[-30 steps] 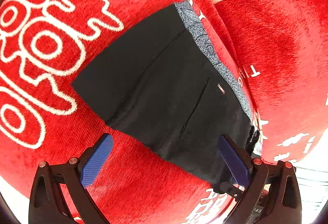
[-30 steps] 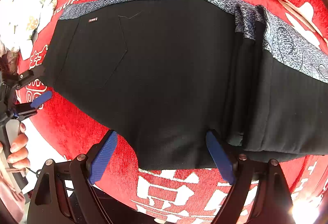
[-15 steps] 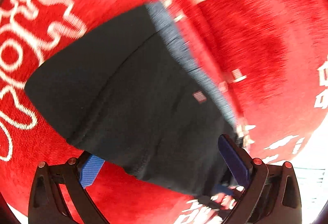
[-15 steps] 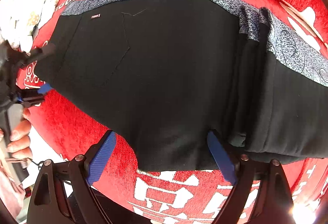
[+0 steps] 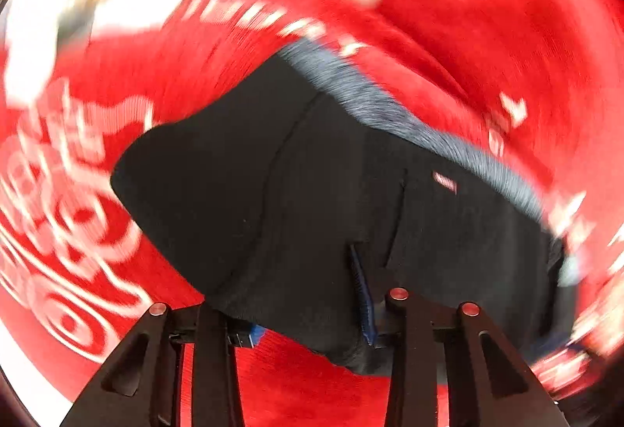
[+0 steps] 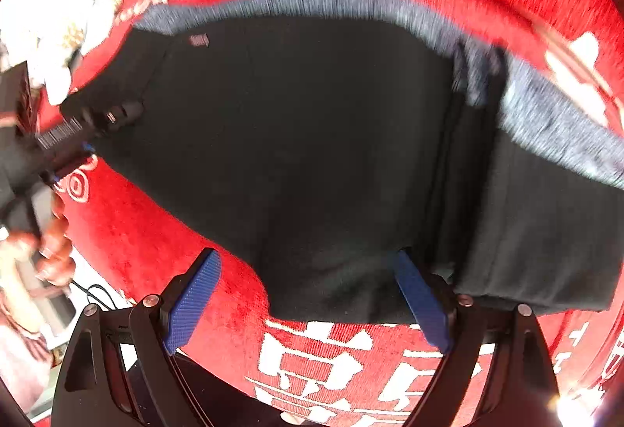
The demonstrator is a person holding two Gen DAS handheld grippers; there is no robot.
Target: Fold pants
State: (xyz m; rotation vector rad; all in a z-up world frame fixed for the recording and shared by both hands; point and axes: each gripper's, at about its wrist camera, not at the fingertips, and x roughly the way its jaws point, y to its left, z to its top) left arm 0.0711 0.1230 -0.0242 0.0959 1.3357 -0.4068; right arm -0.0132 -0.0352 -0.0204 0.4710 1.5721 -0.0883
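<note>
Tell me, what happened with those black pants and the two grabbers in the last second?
The left gripper moved in over the near edge of the black pants and its fingers narrowed onto the fabric; a second ago they stood wide open. The view is blurred, so how firm the grip is stays unclear. The right gripper is still open at the pants' edge, and the pants still lie on the red cloth.

left tool (image 5: 308, 314) pads buried in black pants (image 5: 312, 193) (view motion-blurred).

Both my grippers low at the cloth's near edge

My left gripper (image 5: 308, 314) has its jaws narrowed, pinching fabric; my right gripper (image 6: 308, 304) is spread wide, its blue pads (image 6: 191, 304) well apart.
</note>
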